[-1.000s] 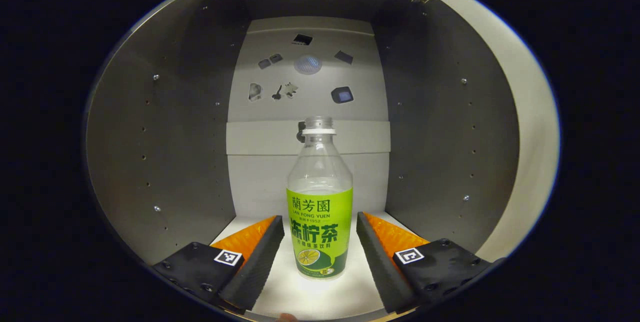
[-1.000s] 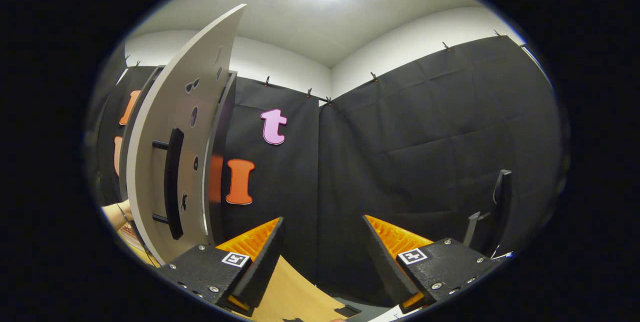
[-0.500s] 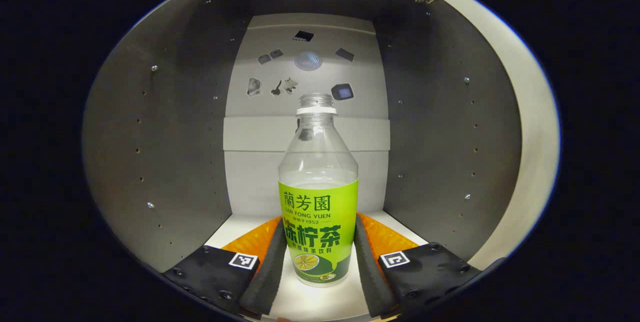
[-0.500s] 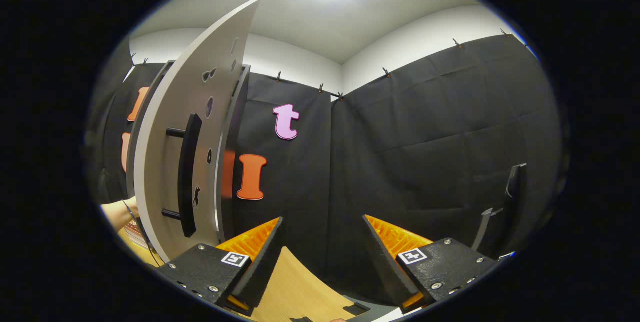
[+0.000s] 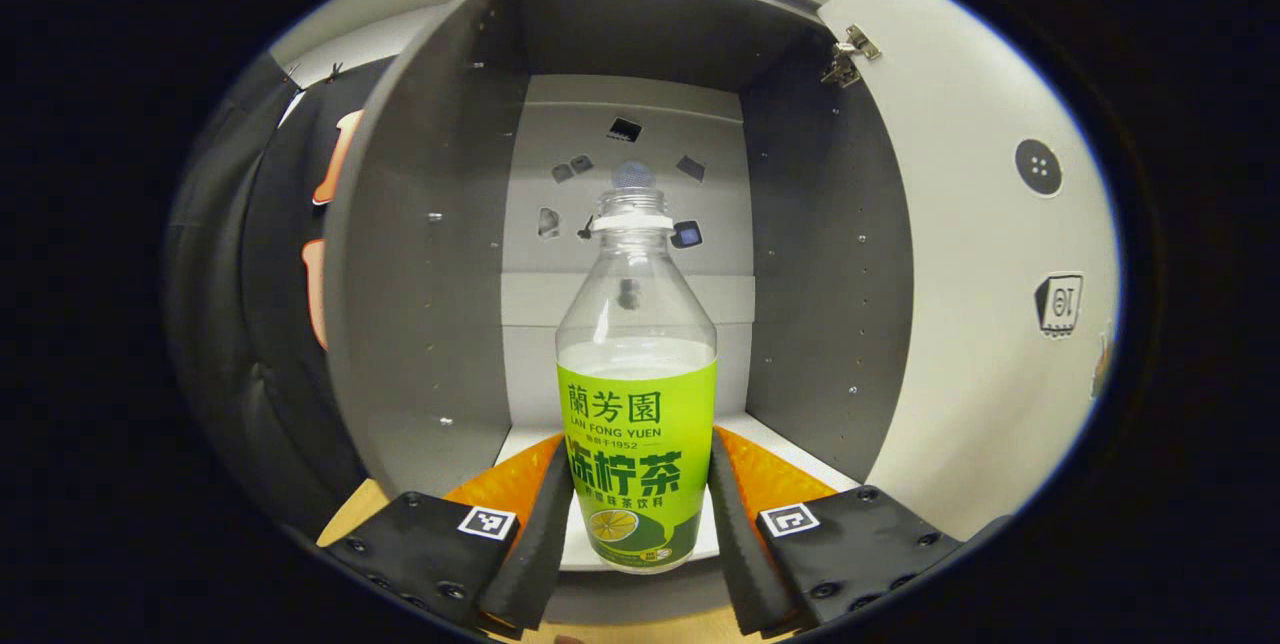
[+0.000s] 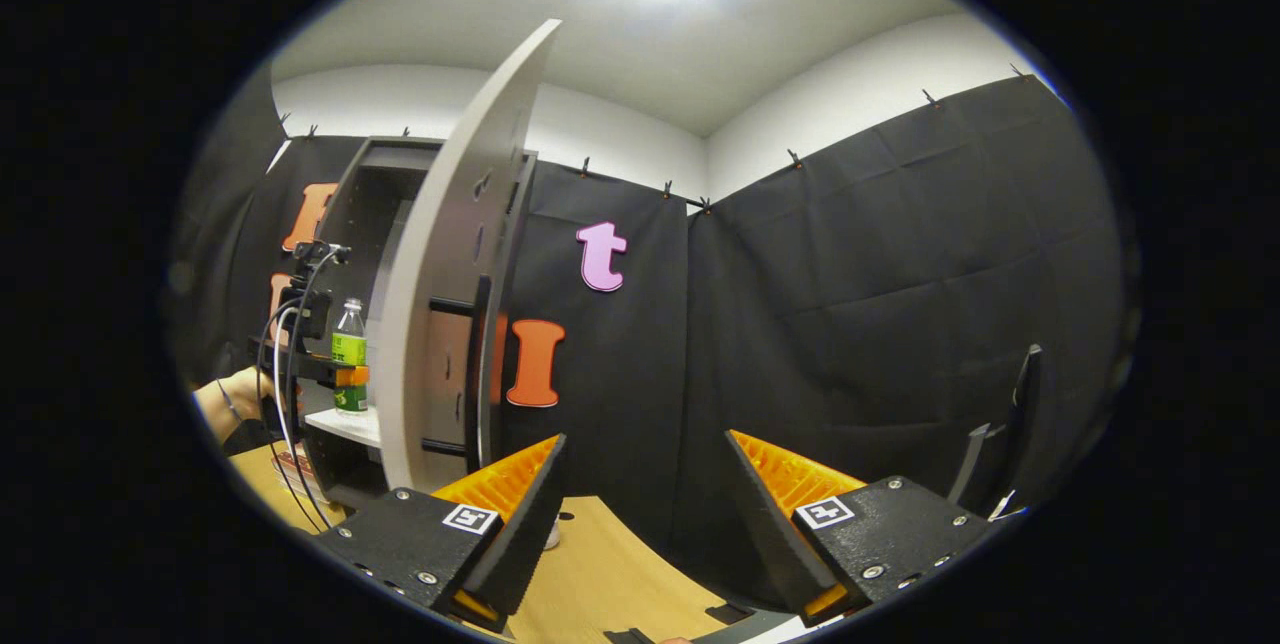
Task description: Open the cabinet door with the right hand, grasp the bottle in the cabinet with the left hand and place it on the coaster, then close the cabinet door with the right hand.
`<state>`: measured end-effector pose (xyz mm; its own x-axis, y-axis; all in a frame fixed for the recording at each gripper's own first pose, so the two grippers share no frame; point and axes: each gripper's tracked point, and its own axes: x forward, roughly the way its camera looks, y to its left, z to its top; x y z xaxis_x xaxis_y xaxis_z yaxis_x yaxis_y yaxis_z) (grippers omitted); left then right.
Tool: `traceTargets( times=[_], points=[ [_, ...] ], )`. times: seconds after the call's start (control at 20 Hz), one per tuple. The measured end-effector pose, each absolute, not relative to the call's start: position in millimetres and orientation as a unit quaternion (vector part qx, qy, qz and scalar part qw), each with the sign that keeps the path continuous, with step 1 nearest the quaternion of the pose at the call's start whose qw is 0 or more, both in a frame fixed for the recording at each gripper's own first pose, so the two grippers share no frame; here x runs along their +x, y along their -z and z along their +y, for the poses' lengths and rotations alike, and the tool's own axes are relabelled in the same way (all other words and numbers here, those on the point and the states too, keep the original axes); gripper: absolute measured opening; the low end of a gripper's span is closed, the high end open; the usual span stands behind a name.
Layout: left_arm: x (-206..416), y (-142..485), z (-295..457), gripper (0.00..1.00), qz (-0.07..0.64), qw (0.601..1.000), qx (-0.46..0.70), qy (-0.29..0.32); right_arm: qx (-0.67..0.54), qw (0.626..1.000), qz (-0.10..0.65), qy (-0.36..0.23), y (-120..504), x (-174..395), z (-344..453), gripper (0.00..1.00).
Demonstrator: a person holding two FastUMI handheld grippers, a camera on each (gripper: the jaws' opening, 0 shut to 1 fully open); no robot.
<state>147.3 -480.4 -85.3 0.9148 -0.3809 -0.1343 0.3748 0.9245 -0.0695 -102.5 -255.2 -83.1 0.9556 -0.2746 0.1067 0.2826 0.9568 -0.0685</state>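
Observation:
A clear bottle (image 5: 637, 404) with a green label and no cap stands upright between my left gripper's (image 5: 636, 524) fingers, which press on both sides of its label. It is held at the front edge of the open grey cabinet (image 5: 620, 34), above the white shelf (image 5: 790, 454). In the right gripper view the same bottle (image 6: 349, 356) appears small at the far left, gripped in front of the cabinet (image 6: 385, 164). The cabinet door (image 6: 450, 264) stands wide open with its black handle (image 6: 478, 364) facing my right gripper (image 6: 645, 514), which is open and holds nothing.
The door's pale inner face (image 5: 980, 254) stands at the right in the left gripper view. A wooden tabletop (image 6: 600, 574) lies below. A hand and cables (image 6: 275, 374) sit behind the left gripper. A dark stand (image 6: 1005, 434) is at the far right.
The left gripper shut on the bottle, then drew back with it toward the cabinet's front edge. The right gripper's view swung so the cabinet interior and the bottle come into sight.

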Motion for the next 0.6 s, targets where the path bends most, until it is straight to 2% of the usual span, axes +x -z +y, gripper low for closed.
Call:
traceTargets(
  times=[0.05, 0.1, 0.25, 0.3, 0.4, 0.5, 0.6],
  points=[
    [137.8, 80.6, -464.0, 0.76, 0.066, 0.979, -0.02, 0.19, -0.042, 0.989, -0.048, 0.135, 81.7, -105.0, -248.1, 0.93],
    [129.5, 77.2, -448.1, 0.74, 0.059, 0.981, -0.017, 0.187, -0.044, 0.99, -0.047, 0.129, 81.4, -107.3, -241.3, 0.88],
    [102.3, 71.8, -404.9, 0.75, 0.045, 0.982, -0.011, 0.182, -0.049, 0.992, -0.044, 0.111, 82.8, -109.3, -224.2, 0.88],
    [94.3, 71.9, -390.1, 0.75, 0.043, 0.983, -0.01, 0.178, -0.045, 0.993, -0.037, 0.106, 87.1, -108.7, -221.1, 0.93],
    [82.0, 75.9, -361.9, 0.76, 0.038, 0.985, -0.005, 0.168, -0.033, 0.994, -0.027, 0.101, 93.7, -107.7, -216.4, 0.93],
    [66.9, 84.0, -340.5, 0.72, 0.041, 0.985, -0.005, 0.166, -0.031, 0.994, -0.02, 0.102, 98.8, -106.7, -213.1, 0.93],
    [51.9, 98.5, -321.8, 0.74, 0.05, 0.985, -0.006, 0.167, -0.035, 0.994, -0.017, 0.105, 100.8, -106.0, -210.4, 0.93]
  ],
)
